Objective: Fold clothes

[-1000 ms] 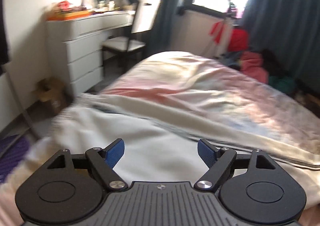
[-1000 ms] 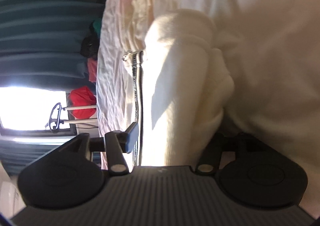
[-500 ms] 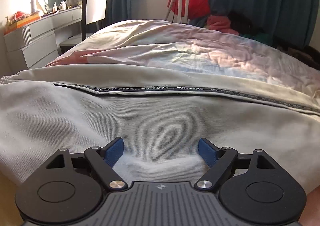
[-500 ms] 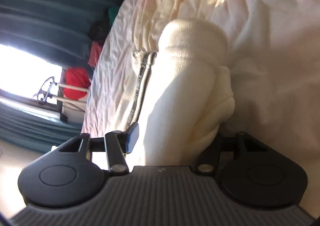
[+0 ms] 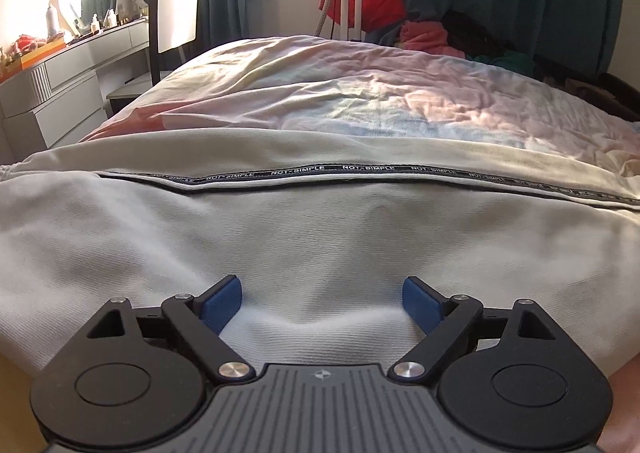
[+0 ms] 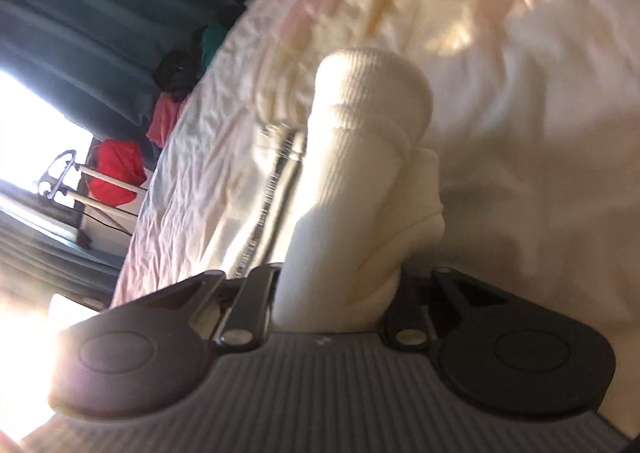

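Observation:
A cream zip-up garment (image 5: 320,237) with a black printed zipper tape (image 5: 344,171) lies spread across the near end of the bed. My left gripper (image 5: 322,303) is open, its blue pads (image 5: 222,299) resting low on the fabric, which bulges slightly between them. In the right wrist view, tilted sideways, my right gripper (image 6: 336,285) is shut on the garment's ribbed cream cuff or hem (image 6: 360,173), a thick bunch standing up between the fingers. The zipper (image 6: 276,189) runs beside it.
The bed's pastel crumpled duvet (image 5: 380,93) stretches beyond the garment. A white dresser (image 5: 68,81) and chair (image 5: 176,21) stand left. A tripod with a red item (image 5: 360,1), a clothes pile (image 5: 460,41) and dark curtains are at the back.
My left gripper swung from facing the dresser and dropped low onto the garment, staying open. My right gripper rolled, keeping the ribbed bunch, and its left finger closed in against the fabric.

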Demonstrator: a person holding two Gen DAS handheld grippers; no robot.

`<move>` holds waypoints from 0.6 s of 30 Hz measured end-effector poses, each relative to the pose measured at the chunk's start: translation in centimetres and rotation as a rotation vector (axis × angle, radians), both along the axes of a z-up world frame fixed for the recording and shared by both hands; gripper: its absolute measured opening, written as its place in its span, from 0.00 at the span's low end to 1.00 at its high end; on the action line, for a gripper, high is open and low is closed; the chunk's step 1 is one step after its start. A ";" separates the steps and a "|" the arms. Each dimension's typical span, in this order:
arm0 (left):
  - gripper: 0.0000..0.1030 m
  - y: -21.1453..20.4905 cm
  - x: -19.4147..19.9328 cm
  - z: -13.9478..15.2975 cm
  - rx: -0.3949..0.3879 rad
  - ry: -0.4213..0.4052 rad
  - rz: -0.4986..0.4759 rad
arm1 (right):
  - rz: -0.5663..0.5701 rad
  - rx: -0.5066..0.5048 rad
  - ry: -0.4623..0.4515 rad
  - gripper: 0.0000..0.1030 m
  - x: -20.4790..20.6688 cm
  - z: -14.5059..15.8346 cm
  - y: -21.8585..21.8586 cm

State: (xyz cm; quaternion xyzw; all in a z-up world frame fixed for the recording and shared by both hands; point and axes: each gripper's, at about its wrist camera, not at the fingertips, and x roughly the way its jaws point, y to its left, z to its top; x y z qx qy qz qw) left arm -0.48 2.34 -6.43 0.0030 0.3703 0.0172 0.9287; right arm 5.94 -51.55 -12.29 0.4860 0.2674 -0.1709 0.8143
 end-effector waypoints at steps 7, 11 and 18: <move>0.86 1.0 0.2 1.1 -0.050 0.015 -0.005 | 0.157 -0.617 -0.200 0.18 -0.6 9.7 9.8; 0.86 2.0 -0.2 2.4 -0.086 -0.006 0.023 | 0.329 -0.950 -0.350 0.18 -2.4 11.9 19.5; 0.86 3.8 -1.6 5.5 -0.101 -0.082 0.060 | 0.788 -1.298 -0.405 0.18 -4.9 5.9 34.4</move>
